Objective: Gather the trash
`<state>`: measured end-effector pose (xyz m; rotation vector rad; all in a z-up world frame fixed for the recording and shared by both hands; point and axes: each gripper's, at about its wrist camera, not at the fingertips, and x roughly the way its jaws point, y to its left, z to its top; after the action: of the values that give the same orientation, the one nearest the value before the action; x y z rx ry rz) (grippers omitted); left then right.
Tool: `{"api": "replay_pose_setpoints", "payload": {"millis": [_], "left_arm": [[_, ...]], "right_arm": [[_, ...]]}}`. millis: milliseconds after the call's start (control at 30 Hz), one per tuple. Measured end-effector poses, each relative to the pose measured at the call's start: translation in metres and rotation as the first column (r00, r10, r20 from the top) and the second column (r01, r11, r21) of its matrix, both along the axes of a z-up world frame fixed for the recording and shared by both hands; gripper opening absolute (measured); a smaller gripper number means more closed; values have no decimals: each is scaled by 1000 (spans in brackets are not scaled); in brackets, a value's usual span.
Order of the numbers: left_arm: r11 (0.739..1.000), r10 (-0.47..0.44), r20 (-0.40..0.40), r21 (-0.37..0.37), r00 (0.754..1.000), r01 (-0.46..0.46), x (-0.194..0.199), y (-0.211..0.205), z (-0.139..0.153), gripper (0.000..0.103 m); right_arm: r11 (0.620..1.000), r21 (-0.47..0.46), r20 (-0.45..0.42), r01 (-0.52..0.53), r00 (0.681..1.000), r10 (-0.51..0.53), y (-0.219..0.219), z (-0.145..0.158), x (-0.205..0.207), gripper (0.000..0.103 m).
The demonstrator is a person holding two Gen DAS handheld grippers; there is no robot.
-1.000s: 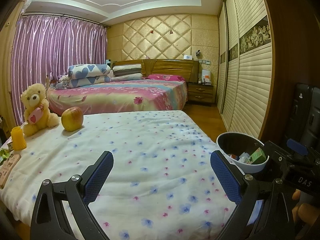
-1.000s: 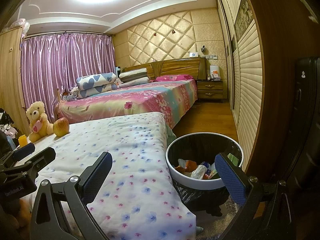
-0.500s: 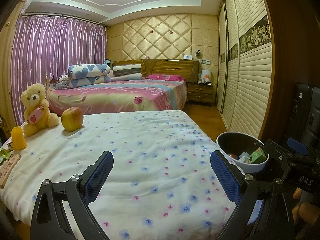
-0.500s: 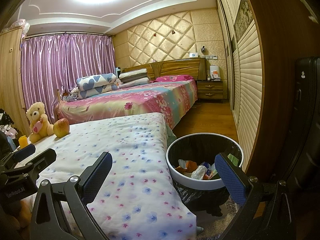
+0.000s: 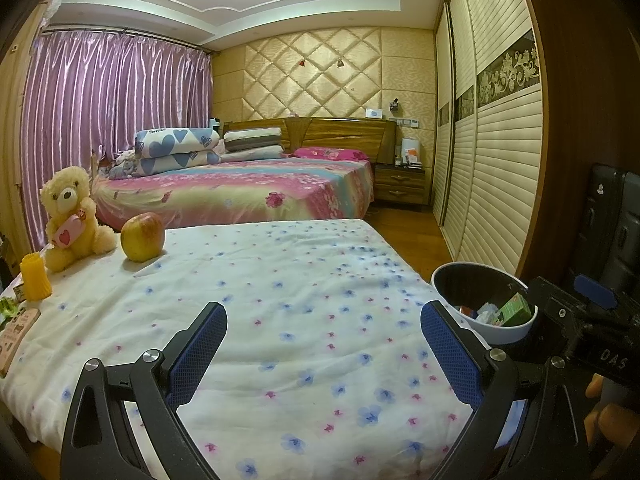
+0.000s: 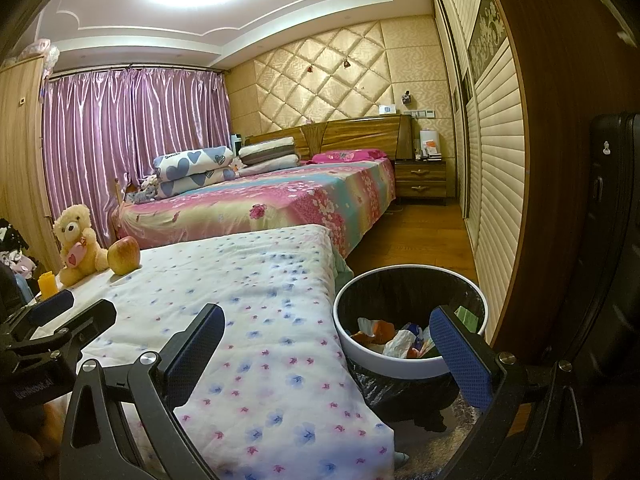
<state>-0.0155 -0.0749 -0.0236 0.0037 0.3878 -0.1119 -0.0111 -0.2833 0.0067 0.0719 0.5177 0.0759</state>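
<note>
A white-rimmed trash bin (image 6: 412,366) with a black liner stands on the floor right of the flowered table; it holds crumpled wrappers (image 6: 394,336) and a green carton (image 5: 514,312). It also shows in the left wrist view (image 5: 498,332). My left gripper (image 5: 324,344) is open and empty over the flowered cloth (image 5: 280,300). My right gripper (image 6: 328,344) is open and empty, its right finger in front of the bin. Each gripper shows at the edge of the other's view.
On the table's far left stand a teddy bear (image 5: 70,220), an apple (image 5: 143,236) and a yellow cup (image 5: 35,276); flat packets (image 5: 14,330) lie at the left edge. A bed (image 5: 240,192), a wardrobe (image 5: 496,168) and a dark suitcase (image 5: 612,220) surround it.
</note>
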Motion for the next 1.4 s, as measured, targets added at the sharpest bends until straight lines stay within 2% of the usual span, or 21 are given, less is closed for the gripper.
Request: {"api": "replay_pose_setpoints", "payload": {"millis": [1400], "left_arm": [[1000,-10,-20,-15,1000,10,10,7,-6,99]], "right_arm": [[1000,19,-21,-11,1000,11,11,-1,2,103]]}}
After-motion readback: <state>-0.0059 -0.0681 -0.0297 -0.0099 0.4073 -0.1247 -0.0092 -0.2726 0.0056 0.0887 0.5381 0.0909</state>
